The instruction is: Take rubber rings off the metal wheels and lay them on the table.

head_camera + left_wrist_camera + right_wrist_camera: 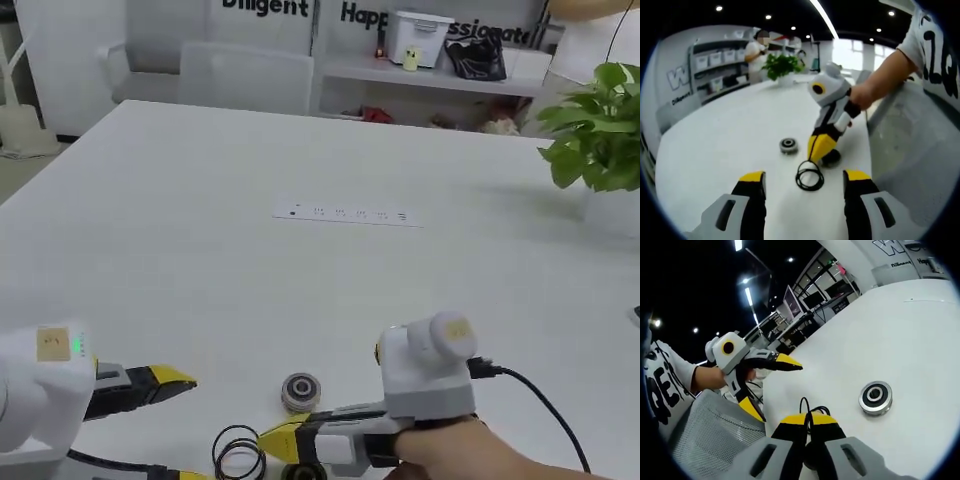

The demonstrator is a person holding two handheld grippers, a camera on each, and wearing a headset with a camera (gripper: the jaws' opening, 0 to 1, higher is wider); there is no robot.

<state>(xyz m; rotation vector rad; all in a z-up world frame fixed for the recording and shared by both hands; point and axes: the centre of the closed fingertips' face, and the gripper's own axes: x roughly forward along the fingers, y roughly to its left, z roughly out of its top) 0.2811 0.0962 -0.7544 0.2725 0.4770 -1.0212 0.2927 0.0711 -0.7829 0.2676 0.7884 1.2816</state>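
White table carries a metal wheel, lying flat in the head view. Left of the wheel and nearer the person lie thin black rings, looped together. The right claw reaches in from the wheel's right, its yellow tips together at the rings' edge. A second wheel, dark, sits under that claw, nearer than the wheel. The left claw stands further left of the wheel, jaws spread. A plant stands far beyond the wheel, to the right.

From the left gripper view, the left claw is released, jaws wide, with the rings on the table just ahead of its tips. The right claw comes down onto the rings' far edge, beside the wheel; the second wheel sits just behind it.

From the right gripper view, the right claw is clenched on the rings, whose loops rise from between its tips. The wheel lies to the right, apart. The left claw gapes opposite.
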